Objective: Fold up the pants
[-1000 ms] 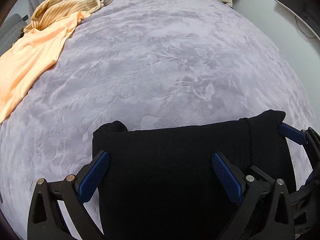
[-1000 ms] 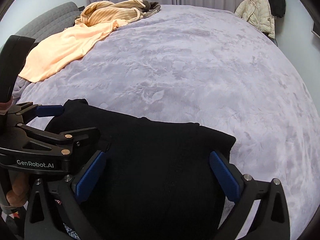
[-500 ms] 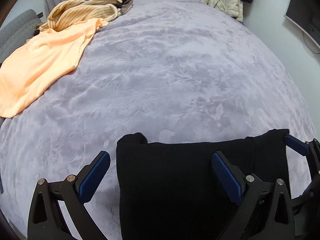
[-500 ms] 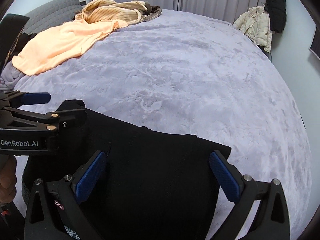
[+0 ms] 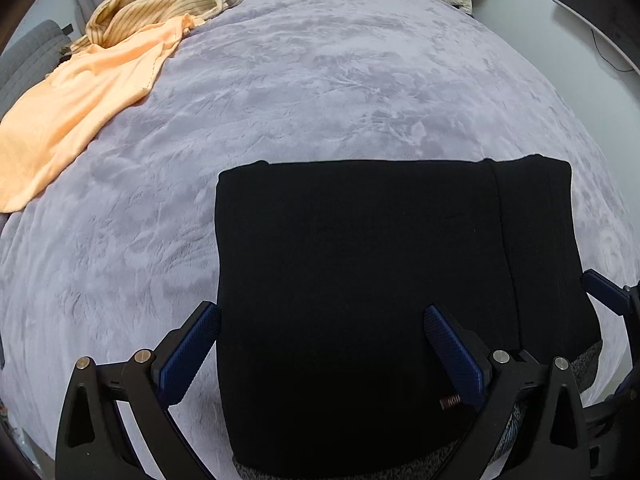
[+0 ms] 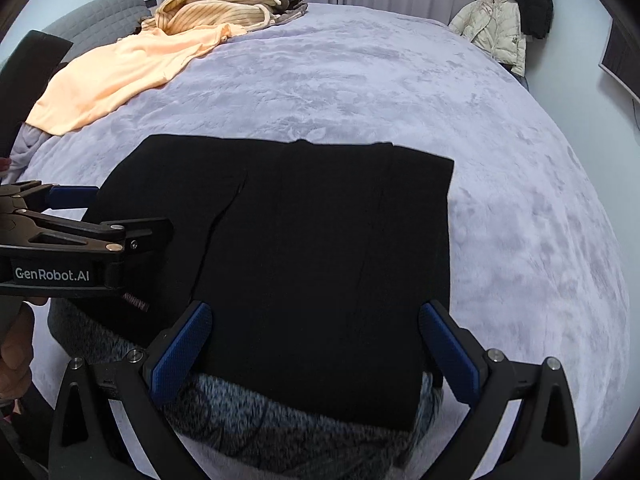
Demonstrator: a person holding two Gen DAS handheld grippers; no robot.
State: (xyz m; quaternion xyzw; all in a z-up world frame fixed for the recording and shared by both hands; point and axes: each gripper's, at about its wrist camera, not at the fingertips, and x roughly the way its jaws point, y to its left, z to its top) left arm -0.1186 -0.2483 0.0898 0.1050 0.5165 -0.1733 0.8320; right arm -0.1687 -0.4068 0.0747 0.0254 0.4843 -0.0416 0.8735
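Observation:
The black pants [image 5: 360,272] lie folded into a flat rectangle on the lilac bed cover, with grey fleecy lining showing at the near edge [image 6: 280,420]. They also show in the right wrist view [image 6: 312,240]. My left gripper [image 5: 320,352] is open and empty, hovering over the near left part of the pants. My right gripper [image 6: 316,348] is open and empty over the near right part. The left gripper shows from the side in the right wrist view [image 6: 72,208].
An orange garment [image 5: 76,108] and a striped beige garment [image 5: 160,8] lie at the bed's far left. The lilac bed cover [image 5: 340,80] stretches beyond the pants. A cream jacket [image 6: 496,28] hangs at the far right by the wall.
Both grippers have pulled back and up from the pants. More of the folded pants now shows, lying flat, with the grey lining visible at the near edge.

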